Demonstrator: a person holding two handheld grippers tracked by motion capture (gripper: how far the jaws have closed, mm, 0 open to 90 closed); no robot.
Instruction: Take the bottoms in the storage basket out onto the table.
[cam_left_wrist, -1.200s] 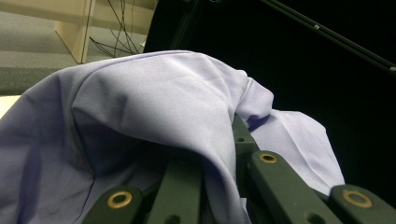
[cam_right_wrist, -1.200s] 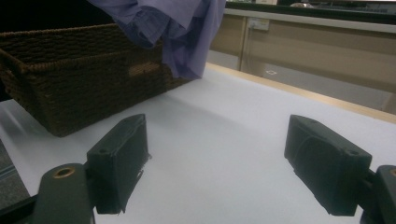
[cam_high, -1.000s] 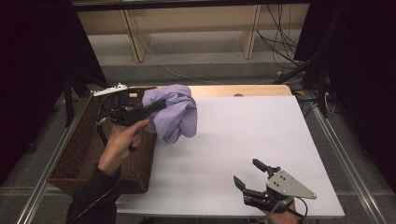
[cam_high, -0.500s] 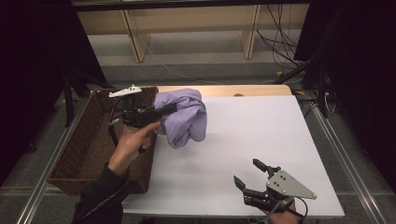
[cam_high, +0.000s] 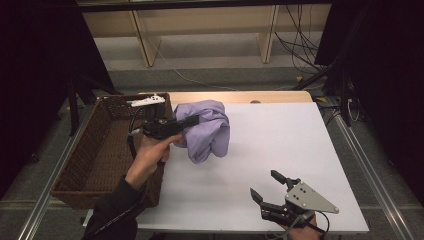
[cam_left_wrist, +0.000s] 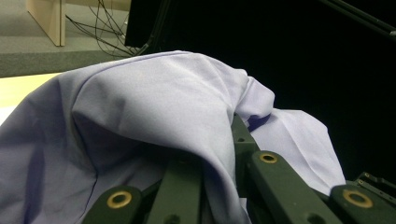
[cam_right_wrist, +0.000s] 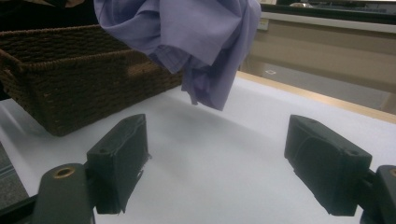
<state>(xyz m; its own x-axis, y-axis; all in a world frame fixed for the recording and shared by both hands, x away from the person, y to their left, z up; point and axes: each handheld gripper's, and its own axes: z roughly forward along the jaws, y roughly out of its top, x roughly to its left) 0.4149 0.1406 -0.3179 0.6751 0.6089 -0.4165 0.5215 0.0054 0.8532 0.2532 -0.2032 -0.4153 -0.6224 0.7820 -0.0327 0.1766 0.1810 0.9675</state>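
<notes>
white tabletop (cam_high: 280, 145) under you, wicker basket (cam_high: 100, 155) at its left edge, grey floor + shelving behind. lilac cloth (cam_high: 207, 130) hangs bunched from your left gripper (cam_high: 192, 120), jaws clamped tight on a fold of it; the bulk droops just ahead of and below the tips, clear of the table. in the left gripper view the cloth (cam_left_wrist: 154, 112) is draped right over the jaws. basket sits just behind + beside that gripper, on your left hand (cam_high: 152, 152) side. your right gripper (cam_high: 267, 187) rests low near the table's near edge, well apart from the cloth, jaws spread wide w/ nothing between. from the right gripper view, cloth (cam_right_wrist: 196, 42) dangles ahead + above the jaws, basket (cam_right_wrist: 79, 79) ahead to its left.
</notes>
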